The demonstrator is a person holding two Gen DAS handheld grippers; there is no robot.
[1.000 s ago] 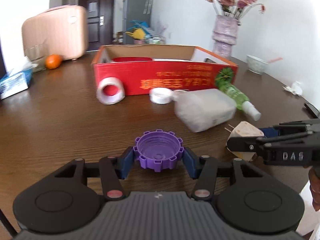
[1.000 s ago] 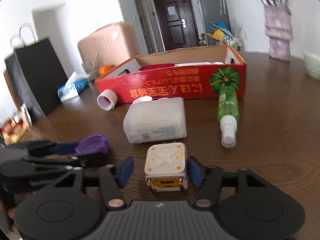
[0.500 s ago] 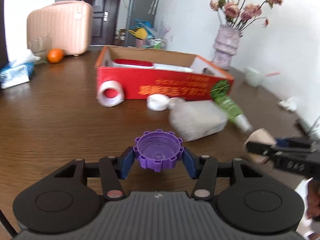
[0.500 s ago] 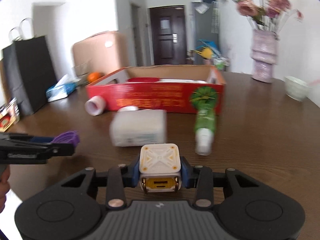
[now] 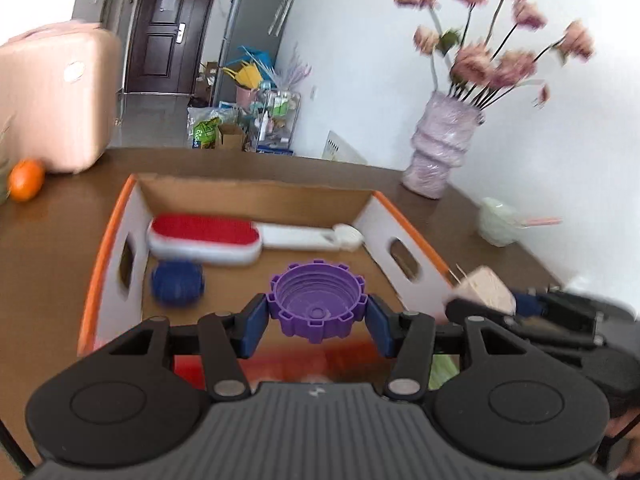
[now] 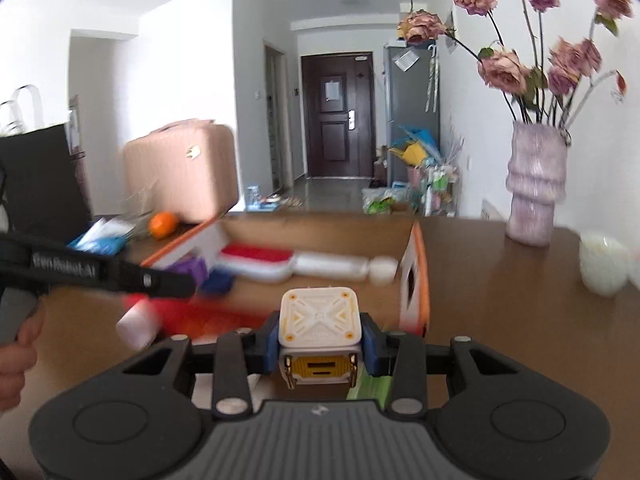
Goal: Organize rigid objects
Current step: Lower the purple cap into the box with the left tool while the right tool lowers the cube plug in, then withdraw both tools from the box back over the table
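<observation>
My left gripper [image 5: 317, 318] is shut on a purple ribbed cap [image 5: 317, 304] and holds it above the near part of the open red cardboard box [image 5: 256, 190]. Inside the box lie a red and white brush [image 5: 208, 240] and a blue ribbed ball [image 5: 177, 282]. My right gripper [image 6: 320, 346] is shut on a white and yellow cube [image 6: 319, 330], raised near the box's right front corner [image 6: 416, 276]. The right gripper with the cube also shows at the right of the left wrist view [image 5: 484, 294]. The left gripper shows in the right wrist view [image 6: 120, 274].
A lilac vase of pink flowers [image 5: 438, 152] and a pale bowl [image 5: 498, 222] stand on the brown table [image 6: 520, 320] to the right of the box. An orange [image 5: 25, 180] and a pink suitcase [image 5: 52, 96] are at the far left.
Both grippers have risen from the table and moved forward to the box. The left one now holds the cap over the box's inside; the right one carries the cube up beside it.
</observation>
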